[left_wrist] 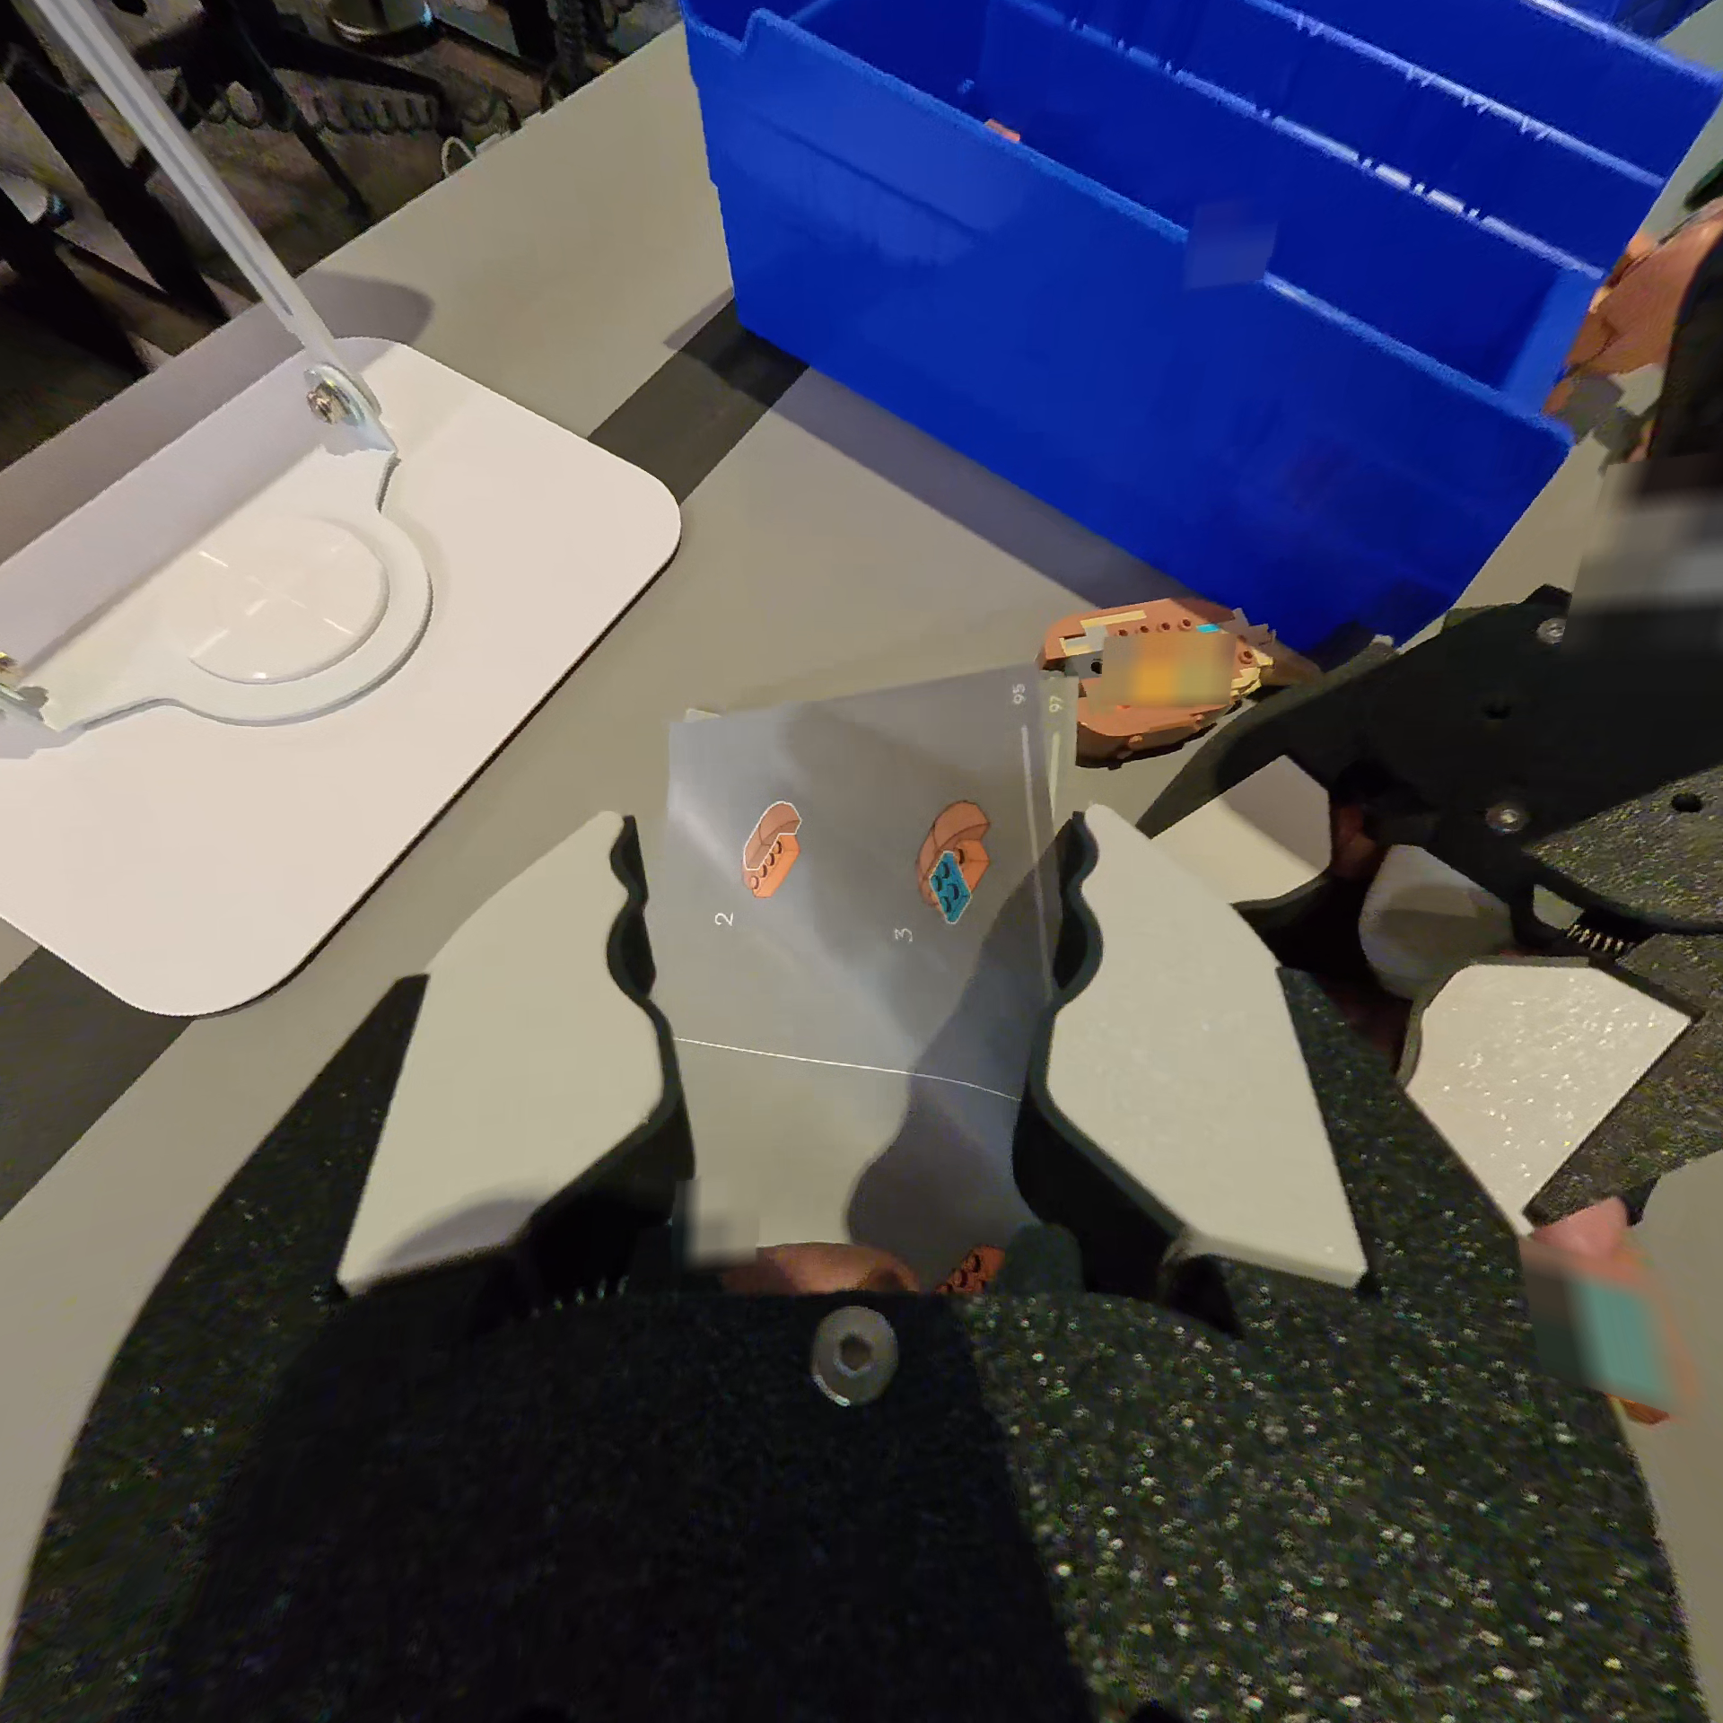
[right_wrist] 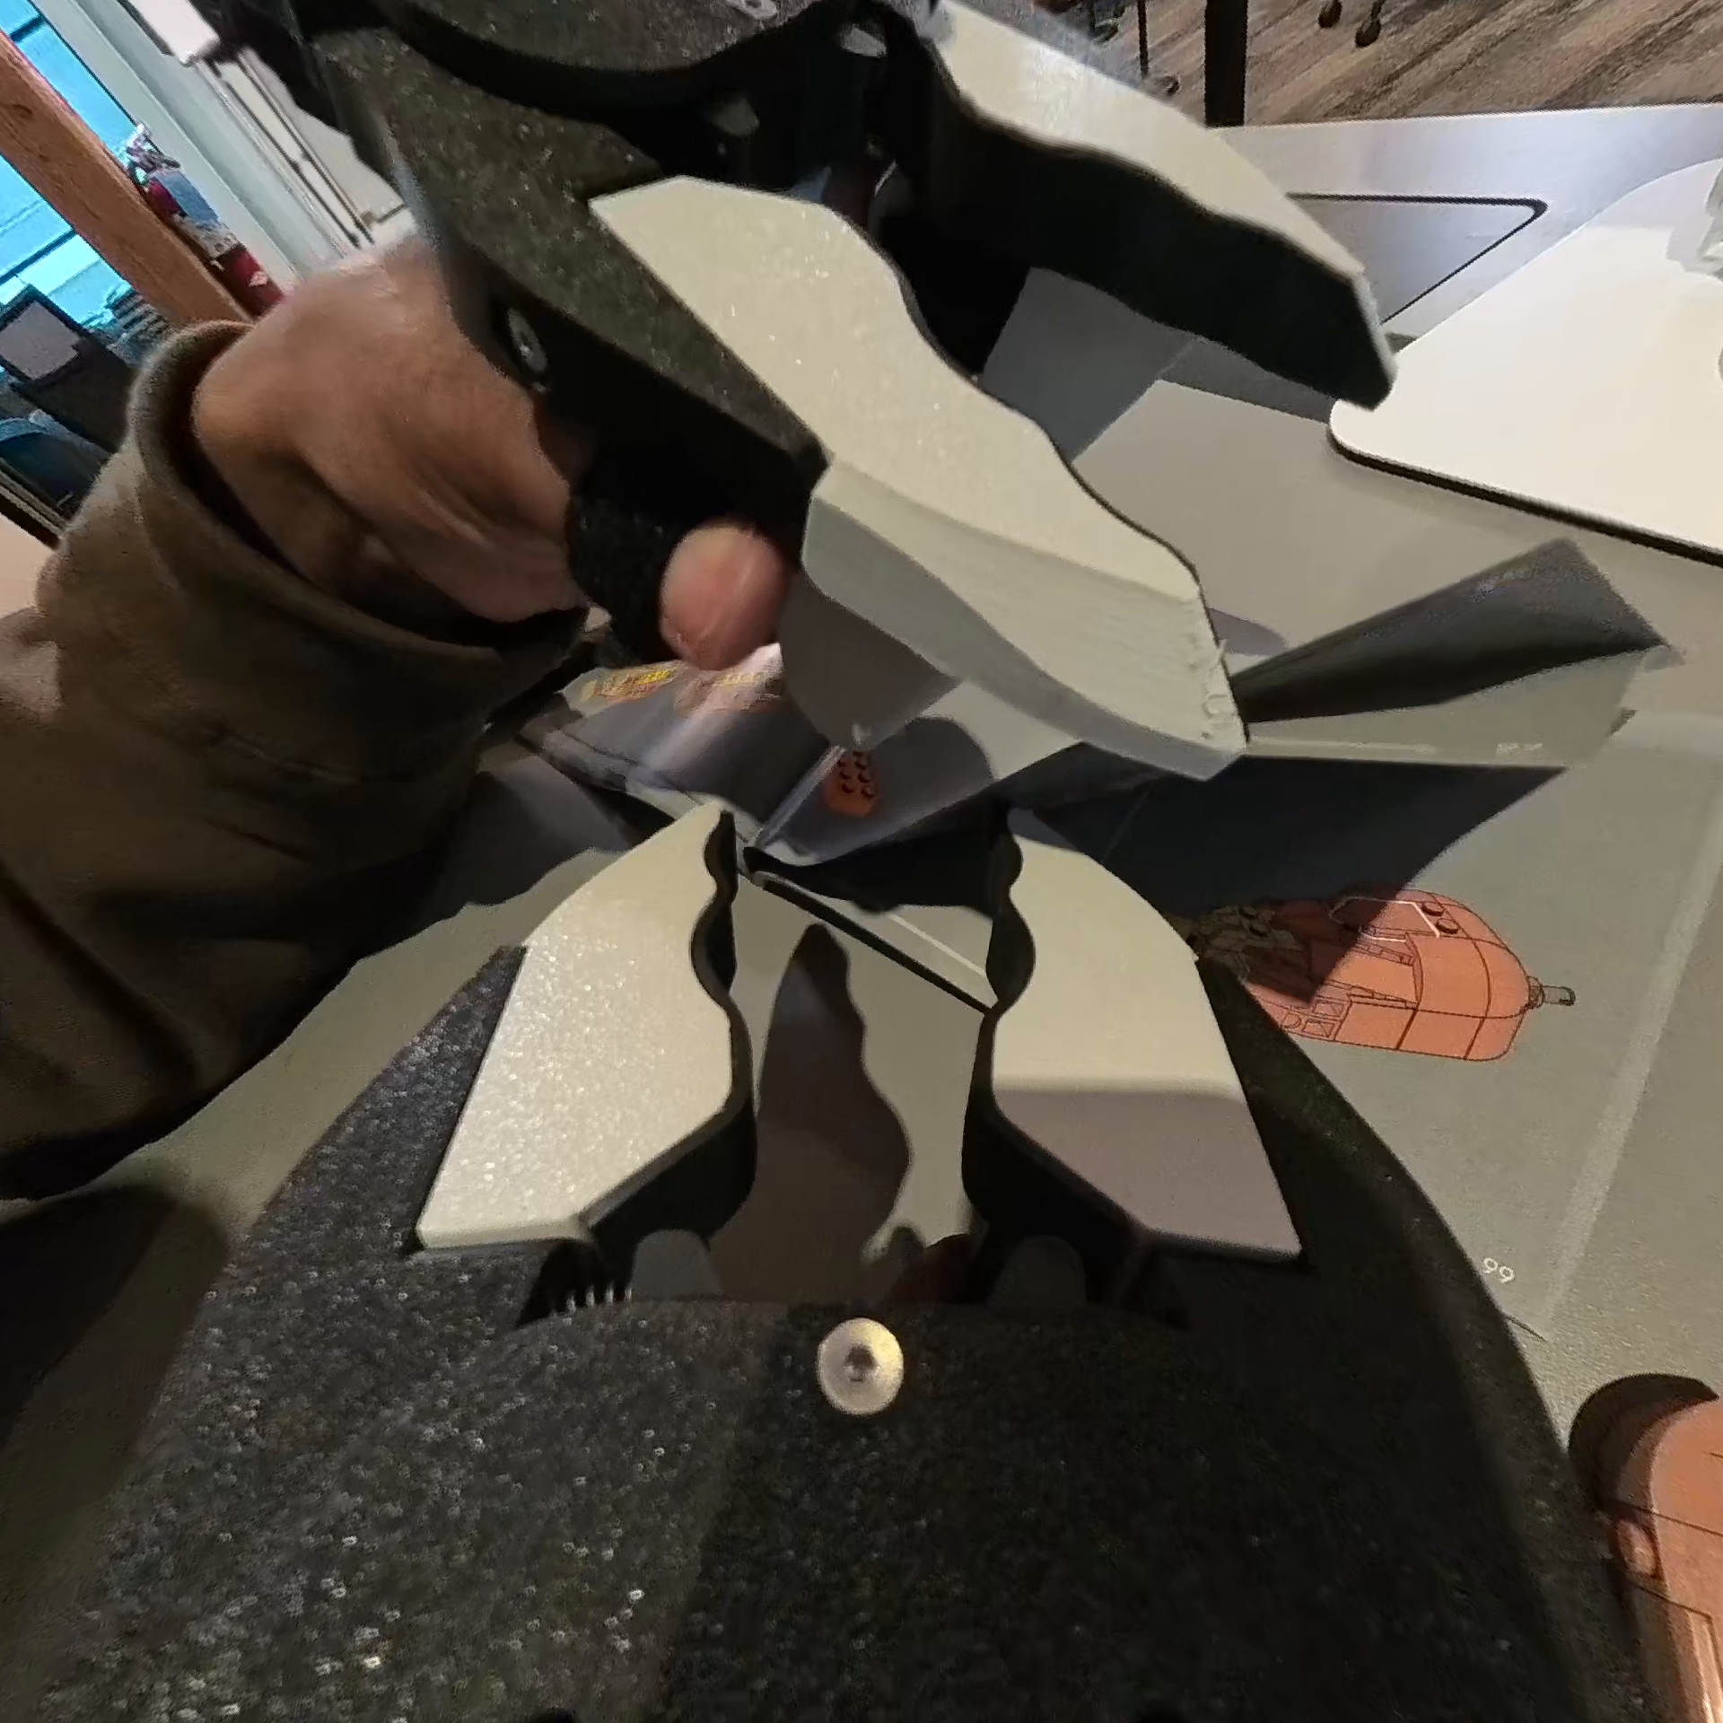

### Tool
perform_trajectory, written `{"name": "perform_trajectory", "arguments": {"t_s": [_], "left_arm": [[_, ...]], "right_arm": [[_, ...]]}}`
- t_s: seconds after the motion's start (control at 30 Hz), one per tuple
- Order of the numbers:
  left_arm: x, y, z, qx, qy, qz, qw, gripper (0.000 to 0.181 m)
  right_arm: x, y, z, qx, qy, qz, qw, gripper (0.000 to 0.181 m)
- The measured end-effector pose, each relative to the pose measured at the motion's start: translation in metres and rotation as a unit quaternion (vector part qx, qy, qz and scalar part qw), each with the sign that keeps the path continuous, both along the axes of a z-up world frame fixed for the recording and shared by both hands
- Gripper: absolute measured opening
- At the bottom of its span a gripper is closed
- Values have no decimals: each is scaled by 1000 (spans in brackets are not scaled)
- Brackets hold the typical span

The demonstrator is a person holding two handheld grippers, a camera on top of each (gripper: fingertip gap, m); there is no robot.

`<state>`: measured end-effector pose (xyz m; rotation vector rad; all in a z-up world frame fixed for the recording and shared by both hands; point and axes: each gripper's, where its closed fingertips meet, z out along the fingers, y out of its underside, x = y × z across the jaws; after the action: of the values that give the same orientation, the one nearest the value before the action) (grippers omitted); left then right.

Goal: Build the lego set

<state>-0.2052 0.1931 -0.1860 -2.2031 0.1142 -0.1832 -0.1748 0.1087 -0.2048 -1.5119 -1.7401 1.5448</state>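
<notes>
Hovering over instruction booklet (left_wrist: 839,932): left gripper (left_wrist: 853,839), jaws apart, empty. Booklet lies directly beneath and ahead, long axis running away toward blue bin (left_wrist: 1119,373). Right gripper (right_wrist: 867,858) also open, tips at booklet's lifted page edge, so nearer to it. Partly built brown model (left_wrist: 1147,690) rests beyond booklet, beside bin. Right wrist view alone shows loose orange brick (right_wrist: 853,778) in page fold; left wrist view alone shows bin.

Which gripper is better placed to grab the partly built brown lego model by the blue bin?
Likely the right gripper: it reaches in beside the partly built brown lego model, jaws open. The left gripper hangs over the grey instruction page, farther back.
</notes>
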Motion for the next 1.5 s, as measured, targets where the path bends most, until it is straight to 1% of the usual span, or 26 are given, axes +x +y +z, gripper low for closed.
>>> {"name": "perform_trajectory", "arguments": {"t_s": [0.17,0.33,0.4,0.57,0.87,1.13,1.27,1.5], "left_arm": [[-5,-1,-4,-4,-19,5,1000,86],[-8,-3,-5,-7,-18,8,1000,85],[-10,-4,-6,-9,-17,9,1000,85],[-13,-4,-8,-12,-17,12,1000,86],[-12,-4,-13,-19,-18,11,1000,85],[-11,-2,-16,-24,-4,12,1000,85],[-9,-2,-15,-24,0,9,1000,86],[-5,0,-16,-27,2,7,1000,86]], "right_arm": [[0,0,0,0,1,0,1000,52],[0,3,3,4,13,-8,1000,53],[1,5,4,19,25,-14,999,53],[4,17,8,97,61,-42,993,54],[3,24,-2,78,21,-52,995,54],[0,26,-13,109,-8,-65,992,54],[-3,32,-17,102,-28,-80,991,54],[-6,25,-14,79,-17,-55,995,56]]}}
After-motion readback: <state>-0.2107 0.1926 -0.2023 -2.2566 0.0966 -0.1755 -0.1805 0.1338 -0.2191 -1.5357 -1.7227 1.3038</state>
